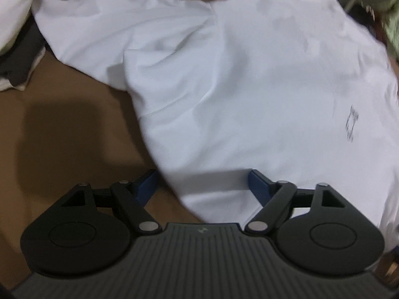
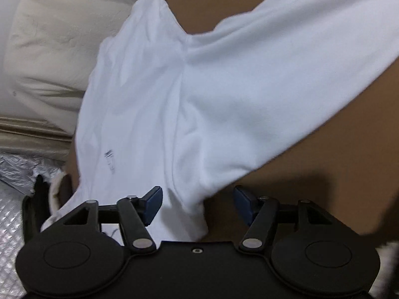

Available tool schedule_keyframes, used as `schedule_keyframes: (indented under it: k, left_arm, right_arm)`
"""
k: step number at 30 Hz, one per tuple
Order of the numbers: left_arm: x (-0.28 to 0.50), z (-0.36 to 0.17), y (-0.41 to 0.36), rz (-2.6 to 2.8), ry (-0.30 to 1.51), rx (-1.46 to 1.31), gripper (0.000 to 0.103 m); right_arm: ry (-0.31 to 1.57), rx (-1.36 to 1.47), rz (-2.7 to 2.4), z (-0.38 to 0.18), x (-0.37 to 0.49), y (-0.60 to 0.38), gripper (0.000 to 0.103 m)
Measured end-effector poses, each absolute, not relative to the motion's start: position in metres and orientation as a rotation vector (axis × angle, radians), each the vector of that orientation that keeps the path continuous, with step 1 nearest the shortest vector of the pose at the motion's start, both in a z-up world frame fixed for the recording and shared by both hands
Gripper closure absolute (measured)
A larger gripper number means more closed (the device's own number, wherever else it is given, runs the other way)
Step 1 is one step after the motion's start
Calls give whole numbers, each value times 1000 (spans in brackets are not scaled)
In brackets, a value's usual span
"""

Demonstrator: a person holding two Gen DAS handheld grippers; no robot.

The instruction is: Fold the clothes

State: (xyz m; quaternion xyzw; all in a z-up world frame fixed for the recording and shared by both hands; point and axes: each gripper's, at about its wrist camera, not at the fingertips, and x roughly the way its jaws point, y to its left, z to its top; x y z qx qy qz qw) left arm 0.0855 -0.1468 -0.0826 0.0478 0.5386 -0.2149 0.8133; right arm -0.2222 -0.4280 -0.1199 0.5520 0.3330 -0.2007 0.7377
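Both grippers, left gripper (image 1: pixel 203 183) and right gripper (image 2: pixel 197 200), gape wide over white shirt (image 1: pixel 249 87) edges; bare brown table (image 1: pixel 62 124) alongside.

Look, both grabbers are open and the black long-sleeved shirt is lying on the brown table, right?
Not quite: the shirt is white, not black. Both wrist views show a white long-sleeved shirt spread over the brown table. The rest holds: the left gripper and the right gripper both have their blue-tipped jaws wide apart, holding nothing.
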Motion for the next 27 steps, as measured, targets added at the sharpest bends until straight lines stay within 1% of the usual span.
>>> schedule_keyframes:
  k: [1,4,7,9,12,14,17,20,21,22,23,25,26,27]
  left_arm:
    - [79,-74,-148,-473,1105,143,100]
    - [58,-49,-149,-500,989,252,100]
    - [63,-65,-146,-474,1067,245,99]
    - [67,-78,-145,-453,1127,238,99]
    - [63,-70,-147,-452,1114,248,99]
    - [60,-66,-145,-453,1106,241,98]
    - [65,-75,-145,-431,1143,247,89]
    - [69,-75,-144,-424,1162,252,85]
    - [68,-72,-144,-416,1161,267,77]
    - [68,-70,-143,-407,1159,285,65]
    - [66,-66,-140,-396,1156,295,60]
    - [72,-55,-128,-364,1140,251,54]
    - [76,-47,-116,-335,1119,191,52]
    - [81,-39,-102,-304,1093,124,45]
  right_arm:
    - [740,1182,-438,-121,-218,-425,94]
    - [751,1099,-445,-104,-229,-419,94]
    - [768,1023,-459,-91,-240,-414,95]
    - [838,993,-492,-98,-236,-411,95]
    - [887,878,-530,-92,-223,-398,96]
    - [878,801,-553,-82,-220,-389,96]
    - [916,702,-580,-82,-209,-379,96]
    - [970,705,-582,-90,-211,-386,95]
    - [967,726,-582,-89,-213,-389,95]
    - [967,748,-581,-87,-215,-391,93]
    - [967,770,-580,-85,-217,-393,88]
    - [961,782,-589,-80,-222,-392,61]
    - [954,754,-599,-76,-223,-389,56]
    - [951,717,-608,-72,-223,-386,45]
